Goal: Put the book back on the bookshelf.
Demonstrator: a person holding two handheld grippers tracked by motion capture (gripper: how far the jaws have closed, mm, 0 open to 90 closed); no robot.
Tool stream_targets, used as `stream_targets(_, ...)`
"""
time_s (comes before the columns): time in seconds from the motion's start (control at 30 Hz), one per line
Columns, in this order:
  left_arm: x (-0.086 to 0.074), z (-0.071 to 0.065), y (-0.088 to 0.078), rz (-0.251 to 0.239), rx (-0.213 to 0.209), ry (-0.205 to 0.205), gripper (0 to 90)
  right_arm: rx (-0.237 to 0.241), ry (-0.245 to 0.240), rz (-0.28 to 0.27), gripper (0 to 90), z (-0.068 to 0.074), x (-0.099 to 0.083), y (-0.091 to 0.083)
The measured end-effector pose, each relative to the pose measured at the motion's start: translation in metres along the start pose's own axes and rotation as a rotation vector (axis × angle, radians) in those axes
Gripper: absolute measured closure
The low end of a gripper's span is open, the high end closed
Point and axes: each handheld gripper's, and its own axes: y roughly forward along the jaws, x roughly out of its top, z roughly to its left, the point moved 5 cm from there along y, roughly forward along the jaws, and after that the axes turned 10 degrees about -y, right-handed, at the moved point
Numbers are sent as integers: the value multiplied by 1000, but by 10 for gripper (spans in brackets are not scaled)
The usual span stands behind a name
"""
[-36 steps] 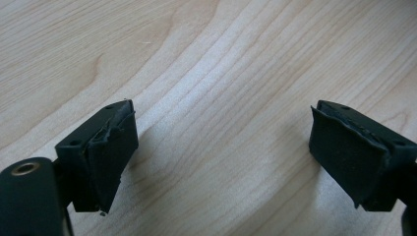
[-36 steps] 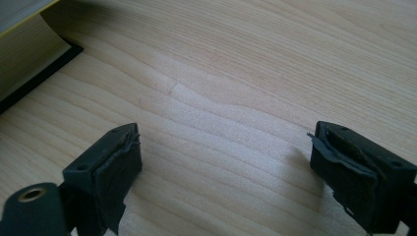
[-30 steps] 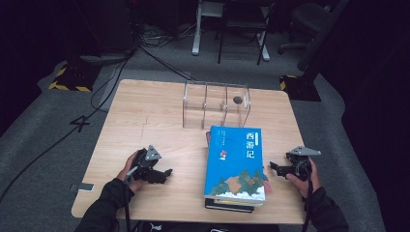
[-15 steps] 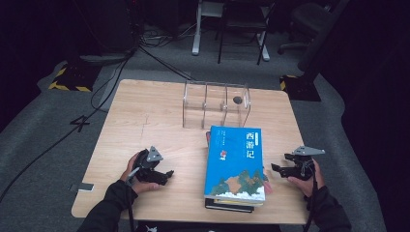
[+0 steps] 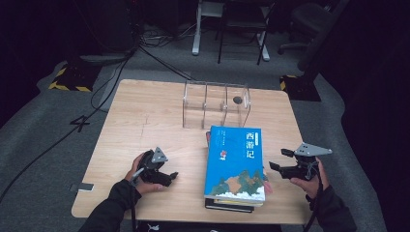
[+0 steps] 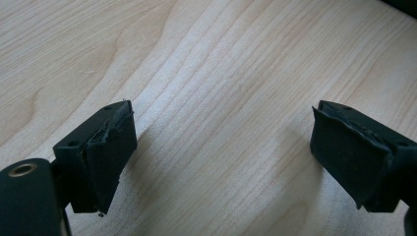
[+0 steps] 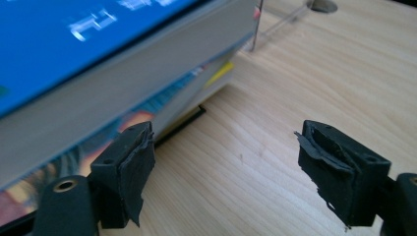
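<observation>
A stack of books [image 5: 236, 166] lies at the front middle-right of the wooden table [image 5: 145, 121], topped by a blue book with white characters. My right gripper [image 5: 277, 160] hovers just right of the stack and points at it. In the right gripper view the stack's side [image 7: 123, 83] stands at the left of the jaws. These jaws [image 7: 226, 147] are open with only bare wood between them, and they have just been closing a little. My left gripper [image 5: 169, 175] rests left of the stack, open over bare wood [image 6: 221, 132].
A clear acrylic divider box [image 5: 215, 104] stands behind the books, with a small dark round thing [image 5: 237, 100] in its right section. A small grey tag [image 5: 83, 186] sits by the table's front-left edge. Chairs and cables lie beyond the table.
My right gripper has risen a little beside the book stack. The left gripper and the books have stayed in place.
</observation>
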Motion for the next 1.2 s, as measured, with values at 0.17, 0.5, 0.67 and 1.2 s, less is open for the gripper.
stream_targets(0.17,1,-2,1,1,-3,2,107,26,-8,-30,217,9,15,-7)
stream_targets(0.5,2,-4,2,2,-6,6,107,35,-33,-27,225,26,35,-10)
stream_targets(0.67,2,-4,2,4,-5,6,106,61,-43,-21,235,35,40,-8)
stream_targets(1.2,7,-7,8,11,-31,26,108,150,-4,36,161,46,43,8)
